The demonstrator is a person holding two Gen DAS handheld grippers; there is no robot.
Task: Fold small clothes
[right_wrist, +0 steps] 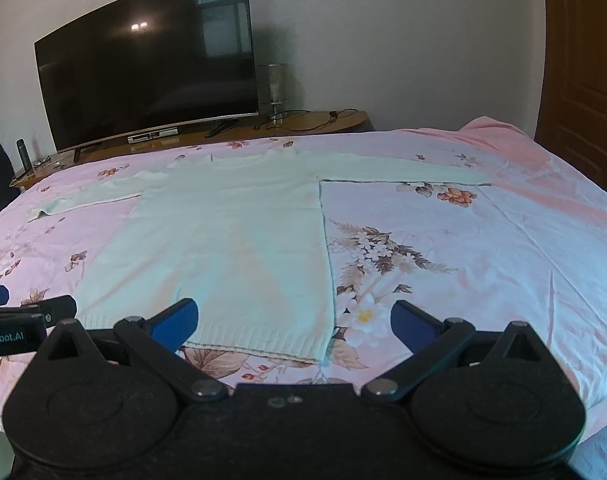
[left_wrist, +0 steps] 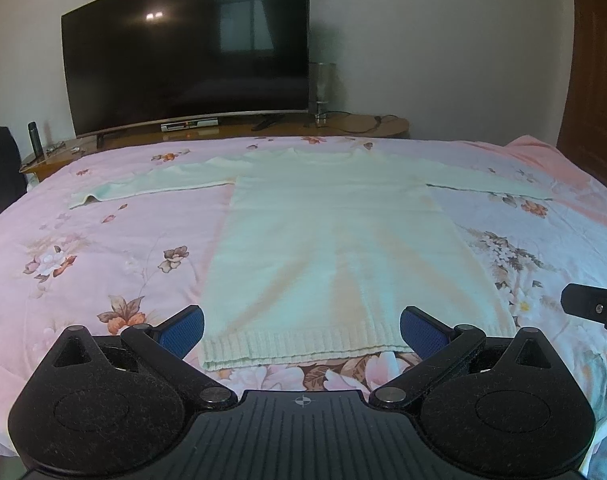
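Note:
A pale cream knit sweater (left_wrist: 327, 240) lies flat on the bed with both sleeves spread out sideways and its ribbed hem nearest me. It also shows in the right wrist view (right_wrist: 231, 240). My left gripper (left_wrist: 302, 330) is open and empty, with its blue pads on either side of the hem, just above it. My right gripper (right_wrist: 294, 326) is open and empty above the hem's right corner. The left gripper (right_wrist: 19, 320) shows at the left edge of the right wrist view, and the right gripper (left_wrist: 595, 312) at the right edge of the left wrist view.
The bed has a pink floral sheet (left_wrist: 103, 248). Behind it stands a wooden TV stand (left_wrist: 231, 132) with a large dark TV (left_wrist: 187, 48), a glass lamp (left_wrist: 322, 92) and cables. A brown door (right_wrist: 583, 60) is at the right.

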